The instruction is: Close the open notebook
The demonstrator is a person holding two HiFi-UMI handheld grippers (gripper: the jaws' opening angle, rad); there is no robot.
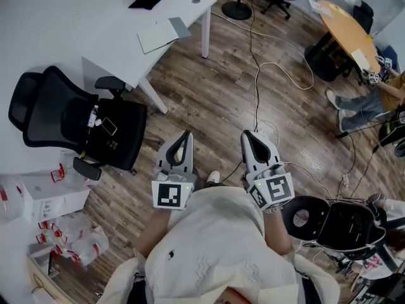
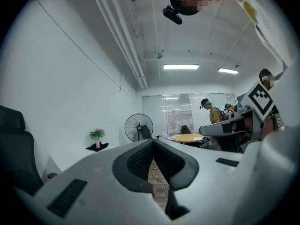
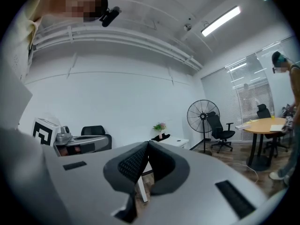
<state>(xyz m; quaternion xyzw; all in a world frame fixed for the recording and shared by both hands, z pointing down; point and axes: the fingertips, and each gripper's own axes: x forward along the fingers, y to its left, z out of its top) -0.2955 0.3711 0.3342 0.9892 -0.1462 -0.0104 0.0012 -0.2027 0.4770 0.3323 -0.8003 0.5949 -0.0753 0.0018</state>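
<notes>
Notebook (image 1: 157, 37) pale, flat on table (image 1: 82, 24)

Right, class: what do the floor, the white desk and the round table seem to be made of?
Floor: wood or wood-look planks, matte; grain and plank seams show. White desk: probably laminate, smooth; plain, even surface. Round table: likely wood veneer, satin; warm orange-brown top.
</notes>
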